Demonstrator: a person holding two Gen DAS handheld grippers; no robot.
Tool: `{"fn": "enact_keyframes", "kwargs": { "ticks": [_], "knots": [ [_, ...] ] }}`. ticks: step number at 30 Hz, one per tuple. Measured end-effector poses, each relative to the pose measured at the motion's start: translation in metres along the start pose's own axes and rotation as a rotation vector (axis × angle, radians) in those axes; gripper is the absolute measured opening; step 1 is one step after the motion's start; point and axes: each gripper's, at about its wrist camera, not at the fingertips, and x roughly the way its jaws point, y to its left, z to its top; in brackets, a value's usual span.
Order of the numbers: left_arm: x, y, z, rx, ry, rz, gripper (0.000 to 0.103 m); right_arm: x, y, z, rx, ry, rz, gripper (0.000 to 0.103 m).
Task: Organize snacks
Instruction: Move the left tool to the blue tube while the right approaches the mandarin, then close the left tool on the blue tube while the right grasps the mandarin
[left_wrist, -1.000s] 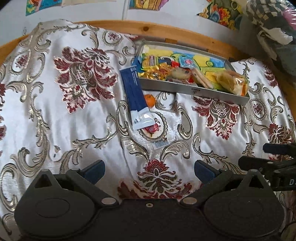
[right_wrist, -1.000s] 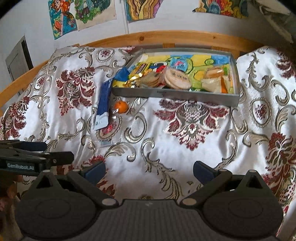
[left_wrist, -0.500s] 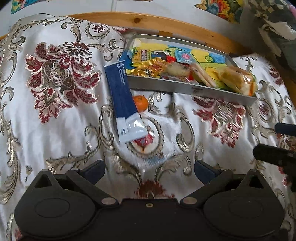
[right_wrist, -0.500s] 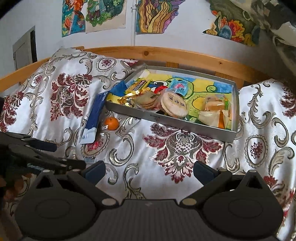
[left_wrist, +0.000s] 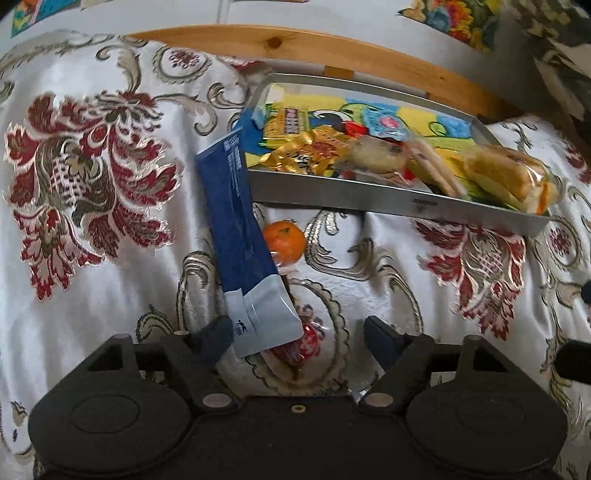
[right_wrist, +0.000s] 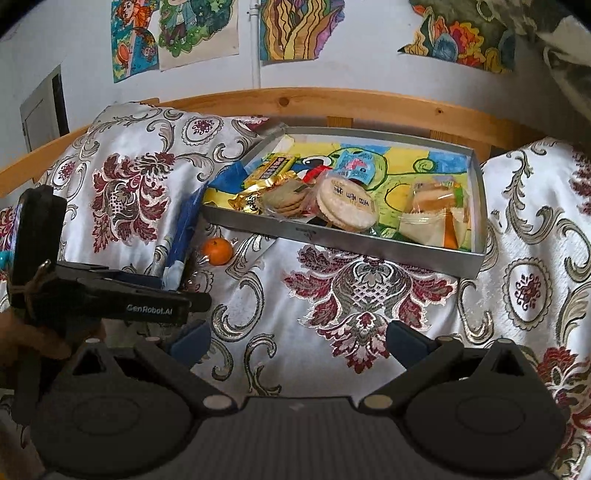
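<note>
Glossy satin bedspread, matt grey metal tray, shiny plastic pouch, varnished wood rail at twelve o'clock.

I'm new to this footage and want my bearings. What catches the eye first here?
A grey tray packed with wrapped snacks sits on a bedspread with a red flower pattern, under bright drawings on the wall. Just outside the tray lie a long blue packet and a small orange, with the open left tongs closing in on the packet's pale end.
</note>
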Motion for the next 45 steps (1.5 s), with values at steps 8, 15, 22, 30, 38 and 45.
{"fn": "enact_keyframes", "kwargs": {
  "ticks": [8, 15, 22, 30, 38, 45],
  "knots": [
    [0.012, 0.011, 0.01, -0.034, 0.022, -0.01, 0.063, 0.015, 0.003, 0.0, -0.015, 0.015, 0.02, 0.103],
    [0.008, 0.018, 0.015, -0.08, 0.036, 0.0, 0.054, 0.024, 0.006, -0.001, -0.021, 0.007, 0.023, 0.103],
    [0.0, 0.023, 0.028, 0.033, 0.054, 0.013, 0.038, 0.037, 0.021, 0.005, -0.096, -0.063, 0.048, 0.103],
    [0.008, 0.045, 0.035, -0.016, 0.107, -0.057, 0.039, 0.067, 0.053, 0.015, -0.304, -0.103, 0.049, 0.101],
    [0.013, 0.054, 0.035, -0.065, 0.119, -0.088, 0.042, 0.097, 0.056, 0.027, -0.321, -0.079, 0.063, 0.095],
    [0.015, 0.056, 0.034, -0.075, 0.117, -0.1, 0.044, 0.12, 0.061, 0.036, -0.329, -0.058, 0.089, 0.08]
  ]
}}
